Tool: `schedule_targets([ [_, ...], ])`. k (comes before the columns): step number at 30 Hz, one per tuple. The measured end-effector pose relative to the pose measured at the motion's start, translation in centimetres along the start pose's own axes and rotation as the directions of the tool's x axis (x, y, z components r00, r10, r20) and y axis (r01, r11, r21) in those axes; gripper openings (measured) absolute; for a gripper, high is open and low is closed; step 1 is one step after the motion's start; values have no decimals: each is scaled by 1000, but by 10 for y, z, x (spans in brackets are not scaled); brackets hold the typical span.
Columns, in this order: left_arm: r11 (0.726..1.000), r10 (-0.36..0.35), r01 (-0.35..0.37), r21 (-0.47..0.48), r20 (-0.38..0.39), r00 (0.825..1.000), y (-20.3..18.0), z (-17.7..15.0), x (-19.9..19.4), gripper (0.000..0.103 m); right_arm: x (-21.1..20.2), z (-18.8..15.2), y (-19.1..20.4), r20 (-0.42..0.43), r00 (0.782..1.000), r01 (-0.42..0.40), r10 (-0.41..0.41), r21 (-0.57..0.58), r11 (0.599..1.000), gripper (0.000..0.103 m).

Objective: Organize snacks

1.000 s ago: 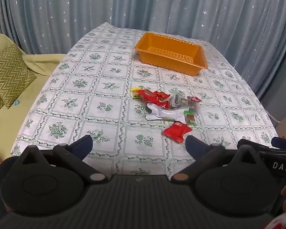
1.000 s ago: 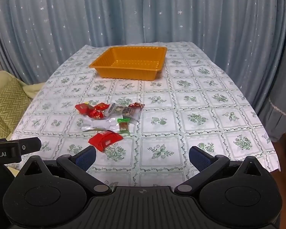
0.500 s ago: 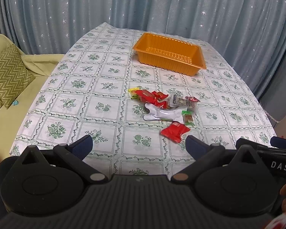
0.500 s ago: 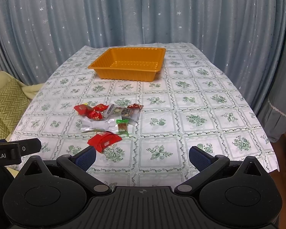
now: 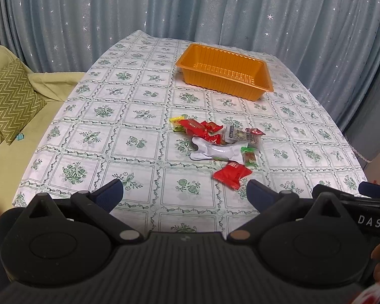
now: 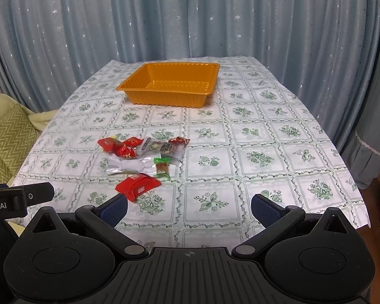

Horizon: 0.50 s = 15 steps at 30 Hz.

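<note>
An empty orange tray [image 5: 263, 77] [image 6: 136, 87] stands at the far end of the table. A pile of wrapped snacks lies mid-table: red packets [image 5: 193, 128] [image 6: 119, 147], a silver pouch [image 5: 211, 150] [image 6: 129, 164], a clear packet [image 5: 240, 135] [image 6: 164, 148], a small green packet [image 5: 249, 157] [image 6: 162, 167]. One red packet [image 5: 231, 174] [image 6: 138, 186] lies nearest. My left gripper [image 5: 183, 193] and right gripper [image 6: 188, 206] are both open and empty, held above the near table edge, short of the snacks.
The table has a white cloth with green flower squares [image 5: 129, 136] [image 6: 266, 157]. Blue star curtains [image 6: 190, 17] hang behind. A yellow-green sofa with a zigzag cushion [image 5: 8, 101] stands to the left. The other gripper's body shows in each view's lower corner.
Both grippers have drifted slightly; the tray and snacks sit a little higher in both views. Nothing on the table has moved. Both jaws stay open.
</note>
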<state>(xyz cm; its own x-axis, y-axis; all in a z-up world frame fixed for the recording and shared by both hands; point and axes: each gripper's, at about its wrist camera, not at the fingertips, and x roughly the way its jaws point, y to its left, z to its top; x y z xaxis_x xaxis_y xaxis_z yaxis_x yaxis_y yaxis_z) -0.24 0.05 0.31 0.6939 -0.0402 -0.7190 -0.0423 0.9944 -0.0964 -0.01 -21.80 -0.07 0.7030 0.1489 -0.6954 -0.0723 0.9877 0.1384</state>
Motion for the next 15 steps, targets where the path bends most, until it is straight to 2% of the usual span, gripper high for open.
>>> schedule_targets([
  [15, 1000, 0, 0, -1, 0, 1000, 0, 0, 0, 103, 0, -1, 1, -1, 1000, 1, -1, 0, 1000, 103],
])
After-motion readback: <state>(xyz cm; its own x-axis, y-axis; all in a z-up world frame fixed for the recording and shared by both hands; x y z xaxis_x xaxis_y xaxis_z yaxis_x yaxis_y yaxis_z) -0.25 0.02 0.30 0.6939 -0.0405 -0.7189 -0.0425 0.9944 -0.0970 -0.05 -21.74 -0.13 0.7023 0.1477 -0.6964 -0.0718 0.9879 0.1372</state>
